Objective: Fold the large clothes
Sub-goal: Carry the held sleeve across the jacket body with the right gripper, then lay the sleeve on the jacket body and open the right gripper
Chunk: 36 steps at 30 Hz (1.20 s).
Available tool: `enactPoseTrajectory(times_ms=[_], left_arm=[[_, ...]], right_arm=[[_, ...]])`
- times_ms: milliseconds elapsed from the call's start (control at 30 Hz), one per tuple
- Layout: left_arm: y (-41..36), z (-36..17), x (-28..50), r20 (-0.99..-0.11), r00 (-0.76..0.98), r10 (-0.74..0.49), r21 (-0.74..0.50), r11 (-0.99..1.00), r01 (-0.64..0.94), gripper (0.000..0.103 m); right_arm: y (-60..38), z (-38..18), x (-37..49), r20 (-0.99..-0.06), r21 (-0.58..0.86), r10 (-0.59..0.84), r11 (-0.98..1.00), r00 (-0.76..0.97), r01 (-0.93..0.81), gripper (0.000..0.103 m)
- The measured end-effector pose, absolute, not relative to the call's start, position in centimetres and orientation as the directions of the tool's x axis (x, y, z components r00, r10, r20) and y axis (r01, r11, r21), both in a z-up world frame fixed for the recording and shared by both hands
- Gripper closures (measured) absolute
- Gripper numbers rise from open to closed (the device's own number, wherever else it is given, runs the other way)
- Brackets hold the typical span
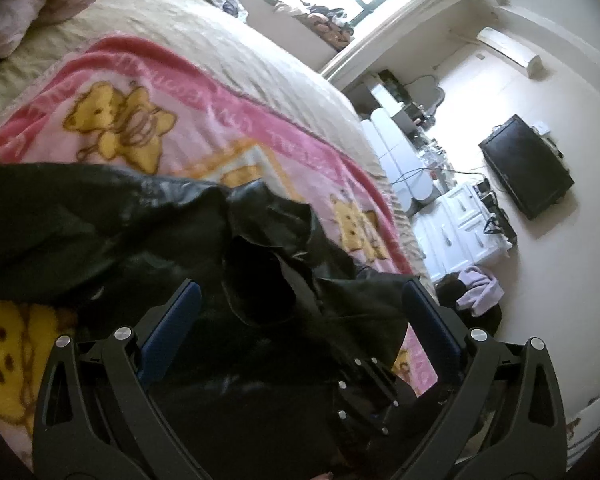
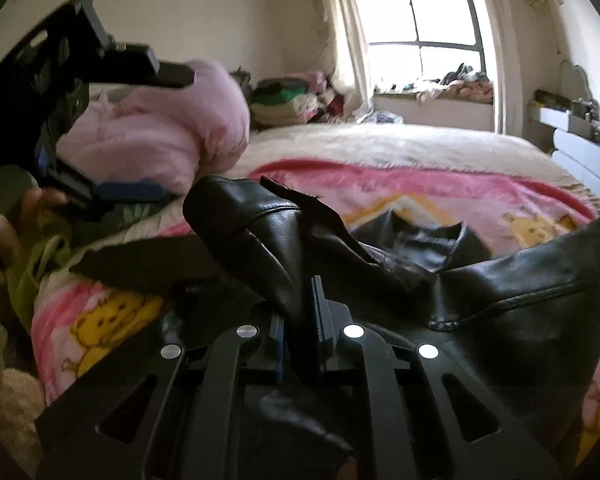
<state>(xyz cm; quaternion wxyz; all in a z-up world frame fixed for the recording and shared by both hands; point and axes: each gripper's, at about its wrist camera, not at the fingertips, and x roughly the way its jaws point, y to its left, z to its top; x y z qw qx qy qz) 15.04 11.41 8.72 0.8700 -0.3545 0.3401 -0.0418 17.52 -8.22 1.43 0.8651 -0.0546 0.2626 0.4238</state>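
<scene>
Through the left wrist camera, my left tool [image 1: 300, 300] has its blue-padded fingers spread wide with nothing pinched between them, hanging over the crumpled black leather jacket [image 1: 148, 240], which lies heaped on the pink fleece blanket with yellow bear prints [image 1: 172, 120] that covers the bed; the jacket fills the frame from nine o'clock round to six, with a peaked fold standing up just ahead of the pads. Towards three o'clock I see a black flat television [image 1: 526, 168] against the wall, well apart from the work. Through the right wrist camera, my right tool [image 2: 300, 312] is clamped almost fully together on a narrow tongue of the same black leather jacket [image 2: 500, 280], probably a sleeve or a hem edge, which rises from between the pads towards eleven o'clock. The collar lies open at about one o'clock, and the left tool [image 2: 140, 128] shows at nine to ten o'clock, spread and clear of the leather, in front of a pale pink pillow [image 2: 160, 128]. To do this step well, I would keep the right grip firm and low, bring the left tool down onto a matching edge on the far side, pinch only one layer, then draw both apart so the stiff leather flattens before any fold; it will likely resist creasing and slide on the fleece.
</scene>
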Motion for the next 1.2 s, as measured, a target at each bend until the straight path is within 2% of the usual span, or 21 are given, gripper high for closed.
enactPoseTrajectory(times_ms=[100, 133, 200, 233, 267, 300, 467, 600, 700, 733, 800, 900, 1067, 1133, 1200], left_arm=[[12.2, 7.3, 14.4, -0.589, 0.749, -0.303, -0.641, 0.74, -0.204, 0.009], [12.5, 6.9, 14.1, -0.597, 0.745, -0.299, -0.639, 0.739, -0.216, 0.009], [12.9, 6.0, 13.7, -0.61, 0.735, -0.296, -0.635, 0.737, -0.23, 0.009], [13.0, 5.7, 13.6, -0.614, 0.732, -0.294, -0.634, 0.736, -0.236, 0.009], [13.2, 5.3, 13.4, -0.619, 0.728, -0.296, -0.633, 0.736, -0.24, 0.009], [13.4, 4.8, 13.2, -0.624, 0.722, -0.297, -0.631, 0.737, -0.242, 0.009], [13.5, 2.2, 12.7, -0.676, 0.673, -0.299, -0.604, 0.749, -0.274, 0.009], [13.4, 0.0, 12.4, -0.706, 0.641, -0.303, -0.59, 0.752, -0.294, 0.009], [13.7, -1.4, 12.4, -0.709, 0.632, -0.313, -0.603, 0.734, -0.312, 0.009], [13.6, -1.8, 12.4, -0.708, 0.631, -0.318, -0.607, 0.73, -0.314, 0.009], [13.6, -2.3, 12.5, -0.696, 0.635, -0.335, -0.623, 0.721, -0.303, 0.009], [13.1, -3.0, 13.0, -0.671, 0.647, -0.364, -0.651, 0.707, -0.277, 0.009], [12.3, -3.4, 14.5, -0.645, 0.664, -0.379, -0.665, 0.707, -0.242, 0.009], [11.8, -3.5, 15.7, -0.669, 0.651, -0.358, -0.629, 0.739, -0.239, 0.02], [11.3, -3.6, 16.8, -0.694, 0.632, -0.344, -0.596, 0.768, -0.236, 0.044]], right_arm=[[-7.4, 0.5, 17.5, -0.537, 0.131, 0.699, 0.623, 0.473, -0.771, 0.089], [-7.0, 0.1, 17.3, -0.557, 0.134, 0.695, 0.616, 0.455, -0.776, 0.084], [-6.9, -0.3, 16.9, -0.566, 0.144, 0.7, 0.605, 0.437, -0.783, 0.051], [-6.9, -0.5, 16.5, -0.567, 0.157, 0.707, 0.596, 0.423, -0.788, 0.042], [-7.0, -0.5, 16.3, -0.568, 0.169, 0.713, 0.589, 0.411, -0.79, 0.022], [-7.2, -0.4, 16.0, -0.569, 0.184, 0.721, 0.581, 0.396, -0.793, 0.012], [-9.8, 0.4, 14.2, -0.565, 0.229, 0.735, 0.575, 0.374, -0.785, 0.007], [-13.1, 1.2, 14.8, -0.561, 0.198, 0.671, 0.678, 0.485, -0.708, 0.007], [-16.6, 1.0, 16.2, -0.581, 0.213, 0.583, 0.782, 0.568, -0.586, 0.008], [-18.1, 0.8, 16.6, -0.589, 0.231, 0.555, 0.812, 0.588, -0.535, 0.008], [-20.5, 0.2, 16.6, -0.595, 0.265, 0.525, 0.843, 0.608, -0.469, 0.018], [-22.6, -0.7, 15.9, -0.604, 0.283, 0.488, 0.87, 0.63, -0.403, 0.024], [-24.4, -1.0, 14.3, -0.606, 0.287, 0.451, 0.892, 0.656, -0.348, 0.027], [-25.3, -0.8, 13.8, -0.606, 0.293, 0.437, 0.899, 0.665, -0.325, 0.027], [-25.9, -0.7, 13.5, -0.61, 0.294, 0.427, 0.904, 0.667, -0.31, 0.027]])
